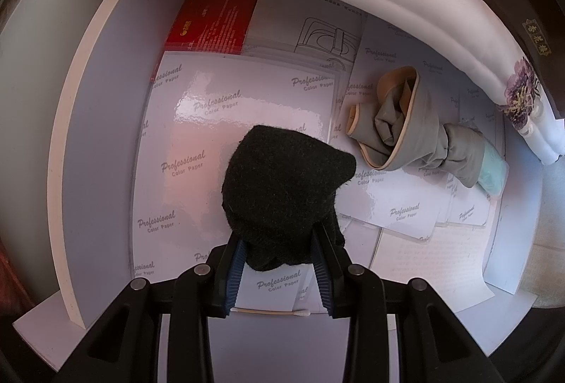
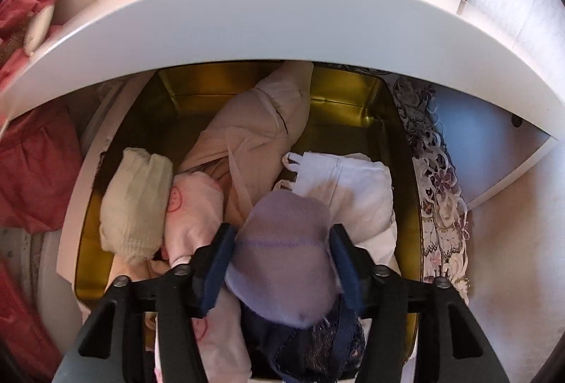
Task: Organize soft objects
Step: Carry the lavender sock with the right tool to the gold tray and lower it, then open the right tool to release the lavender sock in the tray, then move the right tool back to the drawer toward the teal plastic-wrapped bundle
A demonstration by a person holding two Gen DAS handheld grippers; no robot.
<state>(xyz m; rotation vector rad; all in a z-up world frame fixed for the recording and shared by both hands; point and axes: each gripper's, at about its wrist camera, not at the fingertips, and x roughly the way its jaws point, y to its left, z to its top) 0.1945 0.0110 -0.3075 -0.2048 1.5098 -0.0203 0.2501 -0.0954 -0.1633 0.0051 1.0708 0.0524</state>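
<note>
The left hand-held gripper is clenched on a light, squashy black knitted sock bundle above a paper-lined drawer, best pinched mid-bulk, while the right hand-held gripper, jaws released, straddles a limp lilac sock roll over the gold tin

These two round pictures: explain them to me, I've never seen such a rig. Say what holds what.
No robot here: a person holds a pair of tongs in each hand, each with a wide-angle camera looking along its fingers. The left view looks down into a white drawer lined with glossy paper sheets; the left tongs grip a black sock, and a knotted grey stocking lies nearby. The right view looks into a gold tin of rolled socks and underwear; a lilac sock sits between the right tongs, seemingly loosely.
</note>
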